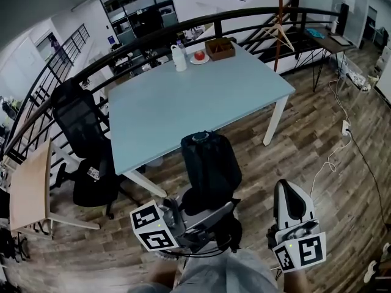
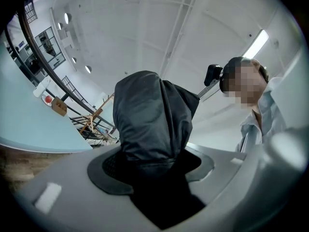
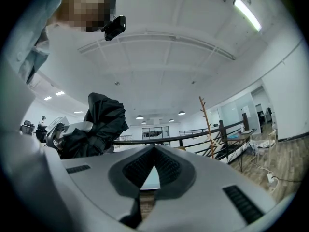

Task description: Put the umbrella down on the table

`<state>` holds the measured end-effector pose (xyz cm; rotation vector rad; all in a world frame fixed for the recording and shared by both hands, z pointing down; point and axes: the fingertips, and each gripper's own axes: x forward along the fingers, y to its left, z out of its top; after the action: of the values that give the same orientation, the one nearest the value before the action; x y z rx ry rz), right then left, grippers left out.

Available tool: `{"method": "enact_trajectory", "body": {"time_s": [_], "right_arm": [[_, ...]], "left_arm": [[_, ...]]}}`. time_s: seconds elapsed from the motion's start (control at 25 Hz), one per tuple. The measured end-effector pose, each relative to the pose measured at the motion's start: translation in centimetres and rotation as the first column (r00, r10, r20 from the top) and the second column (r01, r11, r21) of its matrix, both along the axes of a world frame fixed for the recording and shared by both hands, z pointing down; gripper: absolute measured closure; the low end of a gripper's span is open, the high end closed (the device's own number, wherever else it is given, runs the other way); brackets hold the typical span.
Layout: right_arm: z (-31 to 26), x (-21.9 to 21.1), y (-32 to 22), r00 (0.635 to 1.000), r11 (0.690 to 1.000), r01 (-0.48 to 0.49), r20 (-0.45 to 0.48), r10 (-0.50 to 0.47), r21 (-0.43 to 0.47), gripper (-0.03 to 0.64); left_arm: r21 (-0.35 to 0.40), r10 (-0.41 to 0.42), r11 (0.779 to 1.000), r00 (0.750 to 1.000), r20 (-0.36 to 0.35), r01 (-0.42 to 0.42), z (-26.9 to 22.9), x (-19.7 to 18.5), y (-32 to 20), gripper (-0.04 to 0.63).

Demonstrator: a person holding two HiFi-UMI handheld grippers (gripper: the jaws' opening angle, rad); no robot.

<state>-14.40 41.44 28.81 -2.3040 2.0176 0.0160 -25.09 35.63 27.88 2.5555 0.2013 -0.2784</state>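
- Pale blue table (image 1: 195,102) on white legs, standing on the floor.
- At its far end, close together: white bottle (image 1: 179,58), small plate (image 1: 195,60) with something red on it, brown box (image 1: 220,48).
- Wood-plank floor (image 1: 305,96) all around; black office chair (image 1: 85,145) by the table's left side, white cable (image 1: 333,153) trailing to the right.
- Smaller wooden desk (image 1: 29,188) at far left.

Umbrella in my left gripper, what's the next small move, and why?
Probably ease the left gripper forward until the umbrella is over the light blue table. Its jaws are shut on the umbrella, which is held short of the table's near edge, above the wood floor.
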Motion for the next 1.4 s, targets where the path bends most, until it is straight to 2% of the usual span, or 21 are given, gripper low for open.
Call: {"method": "enact_trajectory", "body": {"time_s": [0.44, 0.64, 0.92, 1.16, 1.4], "right_arm": [[0.8, 2.5, -4.3, 1.0, 1.0, -0.008, -0.002, 0.008, -0.027, 0.621], [-0.3, 4.1, -8.4, 1.0, 1.0, 0.006, -0.012, -0.006, -0.026, 0.621], [-2.1, 6.7, -15.0, 0.999, 1.0, 0.018, -0.03, -0.018, -0.006, 0.621], [-2.2, 8.8, -19.5, 1.0, 1.0, -0.009, -0.025, 0.009, -0.011, 0.621], [-2.5, 10.4, -22.7, 0.998, 0.998, -0.053, -0.03, 0.052, -0.016, 0.621]], "left_arm": [[-0.026, 0.005, 1.0, 1.0, -0.01, -0.005, 0.6, 2.4, -4.1, 0.325], [-0.043, 0.0, 0.999, 1.0, 0.001, 0.0, 0.4, 4.5, -8.2, 0.325], [-0.004, 0.022, 1.0, 1.0, 0.004, -0.022, -1.0, 7.8, -14.0, 0.324], [-0.033, 0.066, 0.997, 0.997, -0.037, -0.067, -1.9, 10.0, -18.8, 0.325], [-0.028, 0.092, 0.995, 0.995, -0.033, -0.093, -1.7, 11.7, -22.8, 0.325]]}}
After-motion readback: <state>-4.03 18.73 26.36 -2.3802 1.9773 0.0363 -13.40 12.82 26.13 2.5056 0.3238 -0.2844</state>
